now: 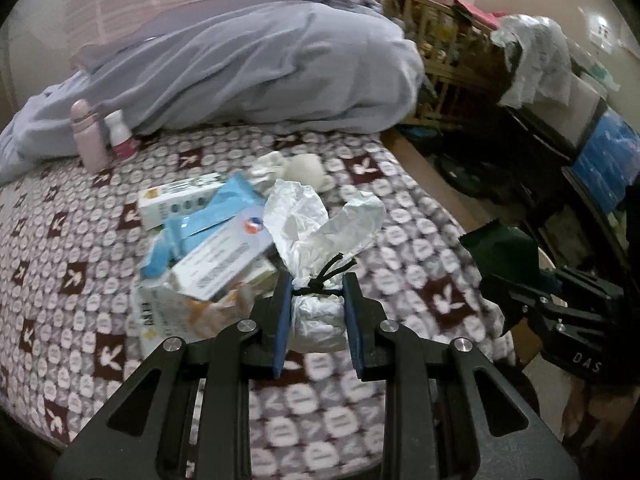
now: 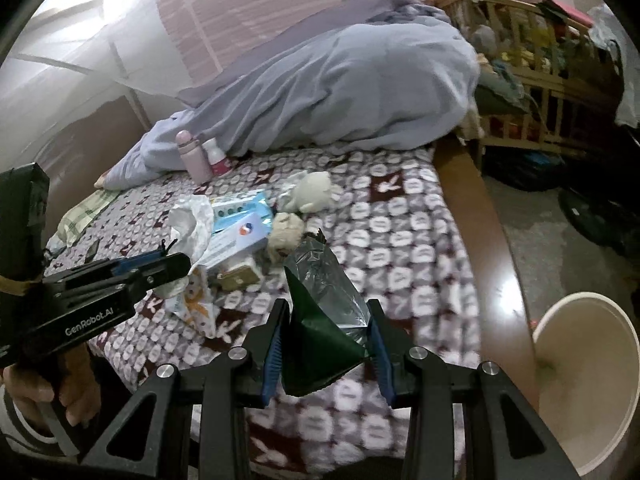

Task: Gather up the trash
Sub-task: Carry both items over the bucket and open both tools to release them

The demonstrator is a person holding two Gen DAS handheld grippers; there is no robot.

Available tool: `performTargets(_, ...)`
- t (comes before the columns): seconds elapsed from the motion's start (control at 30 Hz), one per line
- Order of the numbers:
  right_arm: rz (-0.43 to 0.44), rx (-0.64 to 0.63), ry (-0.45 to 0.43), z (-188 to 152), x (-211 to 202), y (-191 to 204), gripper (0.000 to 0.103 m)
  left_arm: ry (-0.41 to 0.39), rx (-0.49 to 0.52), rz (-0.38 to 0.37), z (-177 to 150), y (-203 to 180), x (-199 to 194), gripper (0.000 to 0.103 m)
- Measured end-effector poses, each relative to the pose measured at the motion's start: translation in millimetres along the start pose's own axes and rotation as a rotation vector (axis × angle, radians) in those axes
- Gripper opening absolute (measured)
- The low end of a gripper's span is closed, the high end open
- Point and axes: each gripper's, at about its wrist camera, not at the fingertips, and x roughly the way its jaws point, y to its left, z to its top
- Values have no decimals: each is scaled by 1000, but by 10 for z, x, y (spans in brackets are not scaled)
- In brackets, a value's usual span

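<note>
my left gripper (image 1: 318,312) has its jaws pinched on a crumpled white wad tied with black string (image 1: 320,240), lifted clear of the bed (image 1: 400,248) so it can go to the bin. my right gripper (image 2: 326,340) clamps a dark green foil packet (image 2: 324,320) by its lower end, leaving the top free. behind them the rest of the trash, a heap of boxes and wrappers (image 1: 208,240), lies on the patterned blanket near the grey duvet (image 1: 260,64). a pale bin (image 2: 588,380) stands just beside the bed's edge, probably my drop point.
</note>
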Motion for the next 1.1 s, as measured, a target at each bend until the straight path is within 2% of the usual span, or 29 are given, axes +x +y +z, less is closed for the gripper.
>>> performTargets(0.5, -133, 112, -31, -162, -440, -753, 37, 25, 131, -114, 137, -898, 253, 22)
performTargets(0.8, -240, 201, -29, -368, -649, -1321, 37, 79, 211, -225, 192, -1555, 517, 22)
performTargets(1.1, -308, 305, -10, -600, -734, -1827, 37, 151, 268, -320, 212, -2119, 790, 22)
